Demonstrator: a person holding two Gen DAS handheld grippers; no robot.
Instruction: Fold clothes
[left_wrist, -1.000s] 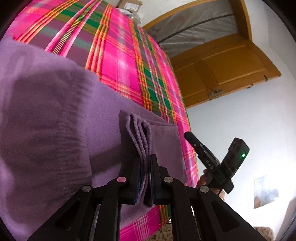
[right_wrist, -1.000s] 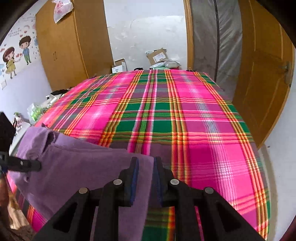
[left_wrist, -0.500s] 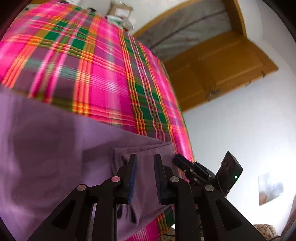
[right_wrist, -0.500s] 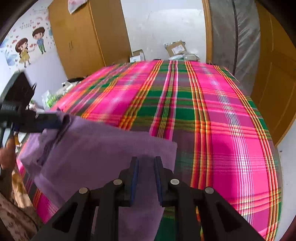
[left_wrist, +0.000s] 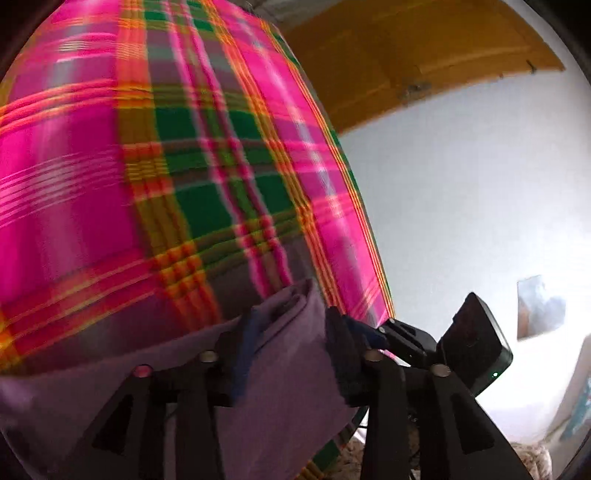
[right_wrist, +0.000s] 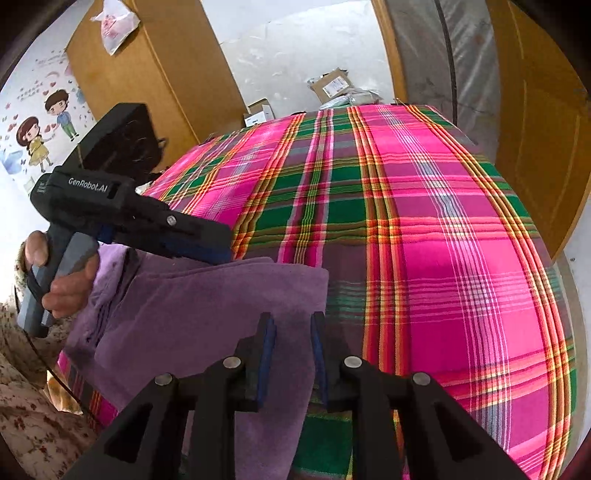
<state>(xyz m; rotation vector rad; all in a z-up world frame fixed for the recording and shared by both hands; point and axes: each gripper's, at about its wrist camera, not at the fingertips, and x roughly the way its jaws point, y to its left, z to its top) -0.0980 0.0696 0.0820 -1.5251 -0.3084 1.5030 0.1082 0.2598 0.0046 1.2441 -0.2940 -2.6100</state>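
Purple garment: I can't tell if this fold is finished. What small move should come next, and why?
Probably draw both grippers back. The purple garment lies doubled on the plaid bedspread, and the left gripper and right gripper stand open around its edge, gripping nothing.

Bright daylight, soft shadows; left wrist view motion-blurred across plaid bedspread (left_wrist: 155, 177), right sharp; fisheye bends edges, corners black.

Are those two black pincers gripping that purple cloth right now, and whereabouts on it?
Neither visibly grips. The left gripper and right gripper stand open astride the near right part of the purple garment on the bed.
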